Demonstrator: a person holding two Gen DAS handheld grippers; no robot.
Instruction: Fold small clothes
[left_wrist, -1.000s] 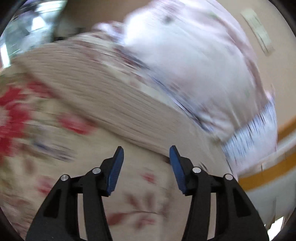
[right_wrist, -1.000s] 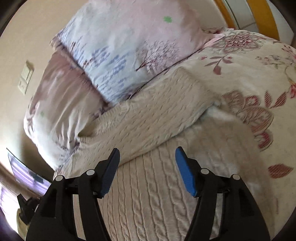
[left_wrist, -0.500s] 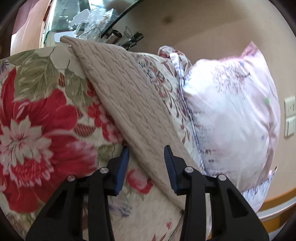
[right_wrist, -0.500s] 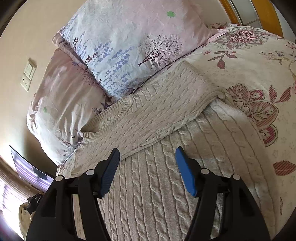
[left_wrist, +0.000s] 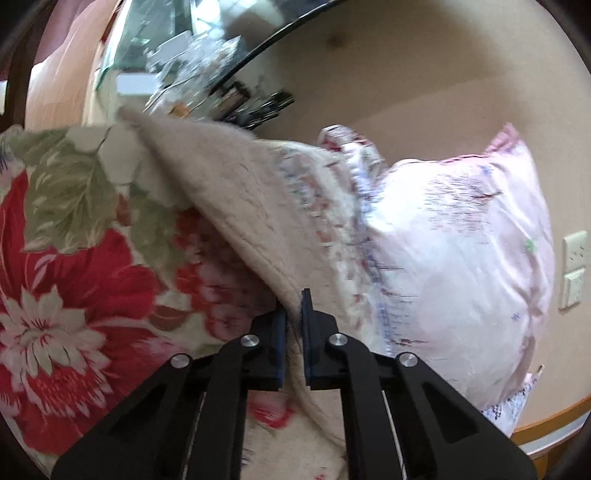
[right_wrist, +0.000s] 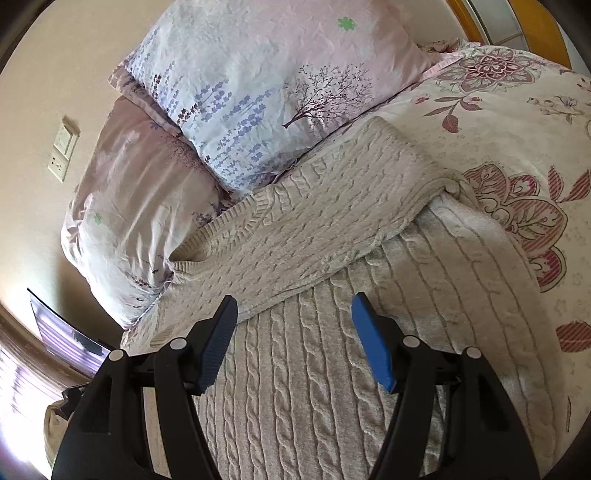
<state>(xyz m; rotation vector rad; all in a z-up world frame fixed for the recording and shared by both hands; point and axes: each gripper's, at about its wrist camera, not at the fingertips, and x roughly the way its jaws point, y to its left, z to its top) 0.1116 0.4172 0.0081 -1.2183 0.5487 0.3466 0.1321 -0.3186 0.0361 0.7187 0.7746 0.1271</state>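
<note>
Beige cable-knit sweater (right_wrist: 332, 369) spread on the floral bedspread (right_wrist: 517, 122), one sleeve (right_wrist: 314, 229) folded across the body, cuff end toward the pillows. Lavender-print pillow (right_wrist: 266, 85) just beyond the sweater, a mauve pillow (right_wrist: 129, 199) beside it. Left gripper (left_wrist: 293, 314) just closed, clamped on the sweater's edge (left_wrist: 229, 206), cloth between the pads. Right gripper (right_wrist: 295, 332) over the sweater body, pads well apart, nothing between them.
</note>
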